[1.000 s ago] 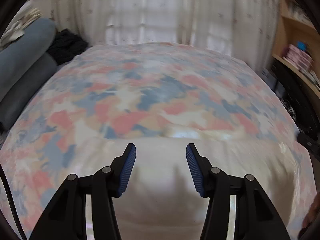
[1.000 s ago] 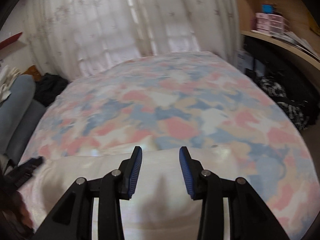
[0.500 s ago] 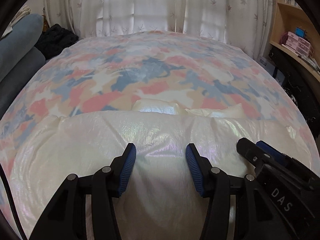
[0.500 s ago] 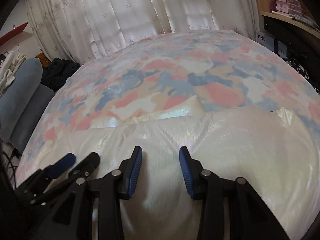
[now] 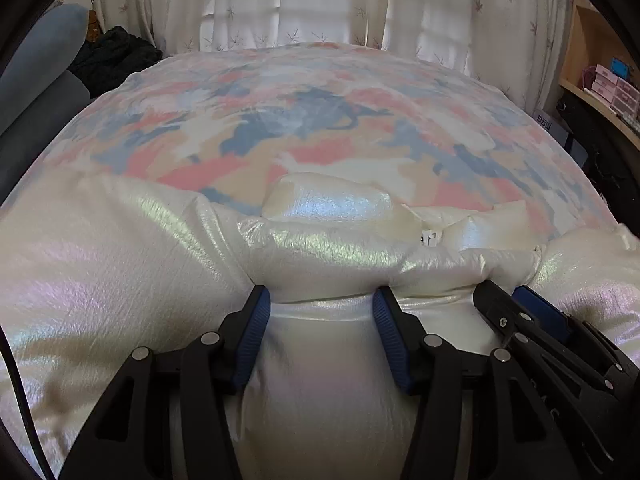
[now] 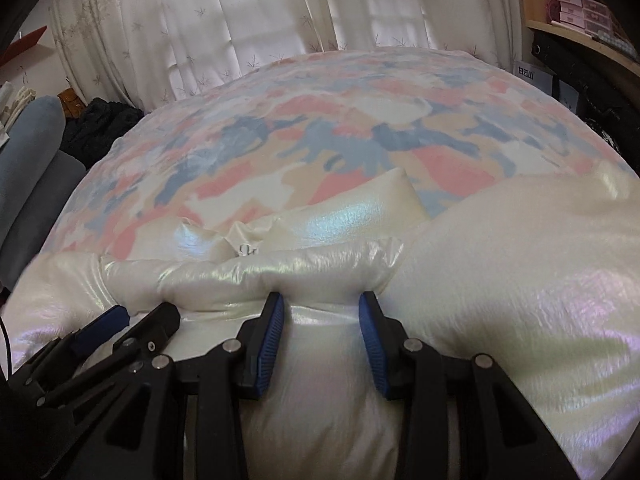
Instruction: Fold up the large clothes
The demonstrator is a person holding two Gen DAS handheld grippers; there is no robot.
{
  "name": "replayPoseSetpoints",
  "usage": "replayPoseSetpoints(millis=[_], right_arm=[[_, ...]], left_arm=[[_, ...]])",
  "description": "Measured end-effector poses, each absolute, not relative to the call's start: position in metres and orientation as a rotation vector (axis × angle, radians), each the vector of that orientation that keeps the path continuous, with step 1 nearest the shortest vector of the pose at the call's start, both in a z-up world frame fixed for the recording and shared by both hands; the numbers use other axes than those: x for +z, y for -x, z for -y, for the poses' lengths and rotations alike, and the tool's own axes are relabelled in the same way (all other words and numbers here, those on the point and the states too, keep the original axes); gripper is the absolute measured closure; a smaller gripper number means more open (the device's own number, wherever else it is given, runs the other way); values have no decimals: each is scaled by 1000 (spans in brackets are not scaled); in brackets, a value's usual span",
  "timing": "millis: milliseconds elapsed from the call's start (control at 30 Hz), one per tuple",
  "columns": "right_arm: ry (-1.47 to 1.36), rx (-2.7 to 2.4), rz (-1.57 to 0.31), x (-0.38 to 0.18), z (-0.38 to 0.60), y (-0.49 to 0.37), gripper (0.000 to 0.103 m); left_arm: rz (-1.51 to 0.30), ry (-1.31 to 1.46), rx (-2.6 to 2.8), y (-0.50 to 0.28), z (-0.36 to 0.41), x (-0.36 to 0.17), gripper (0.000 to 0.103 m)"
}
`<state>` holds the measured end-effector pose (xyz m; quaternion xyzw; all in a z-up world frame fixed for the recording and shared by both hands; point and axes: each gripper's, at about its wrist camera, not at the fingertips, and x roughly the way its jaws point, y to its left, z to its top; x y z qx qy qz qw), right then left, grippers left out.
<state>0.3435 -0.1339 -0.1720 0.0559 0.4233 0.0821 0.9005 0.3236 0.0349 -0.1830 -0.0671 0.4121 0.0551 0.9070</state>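
A shiny cream puffer jacket [image 5: 100, 264] lies spread on the bed, its collar [image 5: 328, 204] toward the far side; it also fills the near half of the right wrist view [image 6: 520, 280]. My left gripper [image 5: 320, 300] is open, its jaws straddling a raised padded fold just below the collar. My right gripper [image 6: 320, 304] is open and straddles the same fold further right. Each gripper shows in the other's view, the right one [image 5: 532, 312] close beside the left, the left one [image 6: 120, 316] at lower left.
The bed has a pink, blue and cream patterned cover [image 5: 320, 120]. White curtains [image 5: 320, 0] hang behind. Grey cushions [image 5: 36, 80] and dark clothing [image 5: 116, 56] lie at the left. A wooden shelf with boxes [image 6: 580, 12] stands at the right.
Both grippers have moved forward over the jacket to the padded fold by the collar. They have come close together. The jaws have stayed open.
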Motion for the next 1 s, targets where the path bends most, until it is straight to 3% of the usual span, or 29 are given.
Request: replayPoseSetpoints(millis=[1000], right_arm=[[-166, 178, -806, -200, 133, -355, 63]], left_arm=[[-774, 197, 109, -341, -43, -210, 50]])
